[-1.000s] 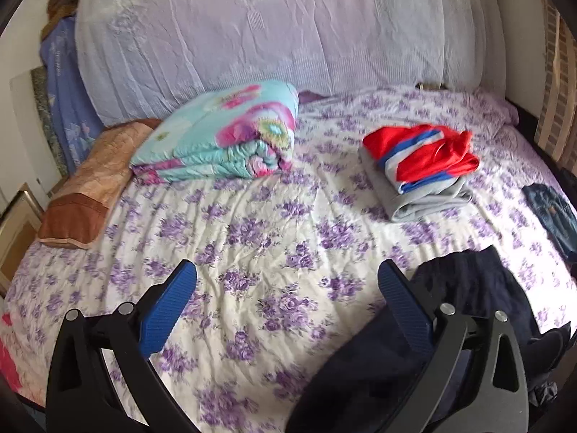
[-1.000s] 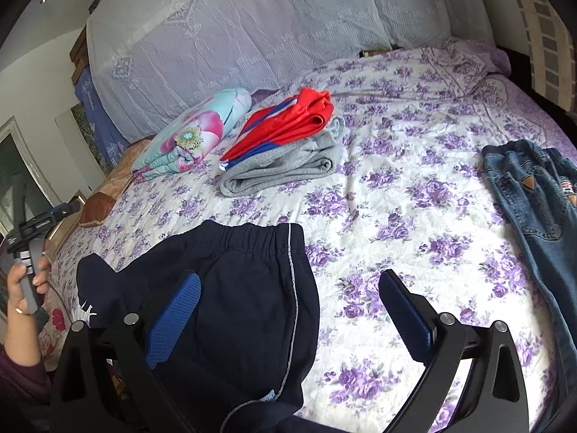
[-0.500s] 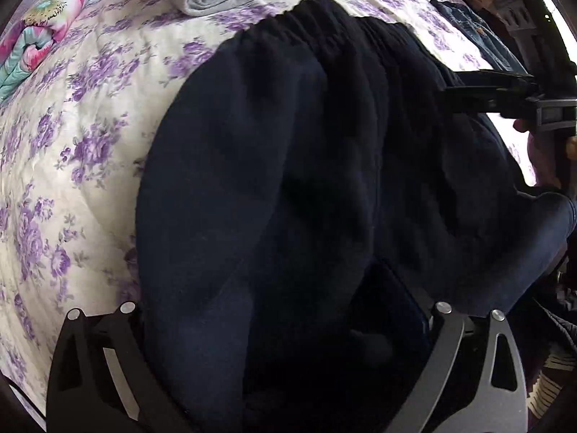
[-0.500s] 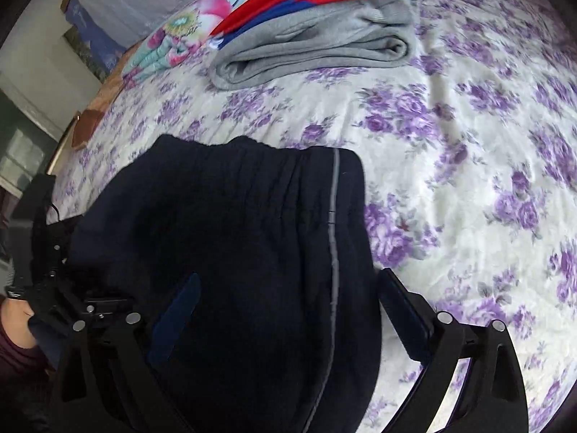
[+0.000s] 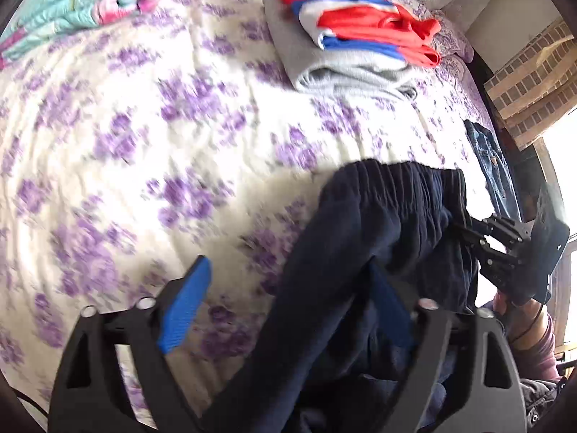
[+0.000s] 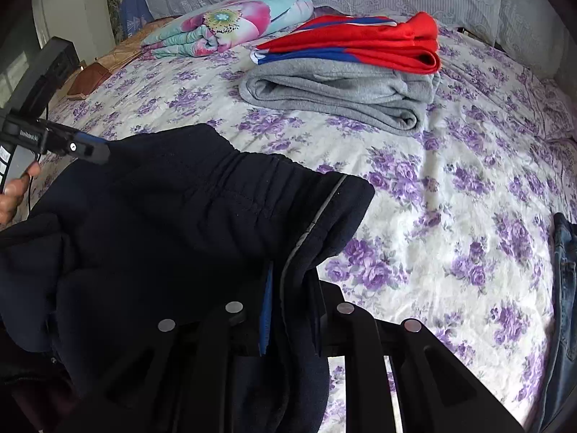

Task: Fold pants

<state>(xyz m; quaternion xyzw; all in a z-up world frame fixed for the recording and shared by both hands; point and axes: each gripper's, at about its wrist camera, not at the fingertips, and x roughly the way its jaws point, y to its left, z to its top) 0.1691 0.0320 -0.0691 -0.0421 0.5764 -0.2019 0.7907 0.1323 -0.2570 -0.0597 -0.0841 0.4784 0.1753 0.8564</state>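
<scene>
Just closed: right claw (image 6: 290,310), now clamped on navy pants (image 6: 173,223) waistband seam near bed (image 6: 450,180) edge. Left claw (image 5: 288,303) agape, pants leg between pads, ungripped.

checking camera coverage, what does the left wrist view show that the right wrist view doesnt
Only the left wrist view shows the left gripper from behind, its blue fingers spread wide, and a brick wall.

Only the right wrist view shows the right gripper up close, just closed onto the side seam of the dark pants, and a brown pillow.

Both share the flowered bedsheet, the folded grey and red clothes, the flowered quilt and the jeans.
</scene>
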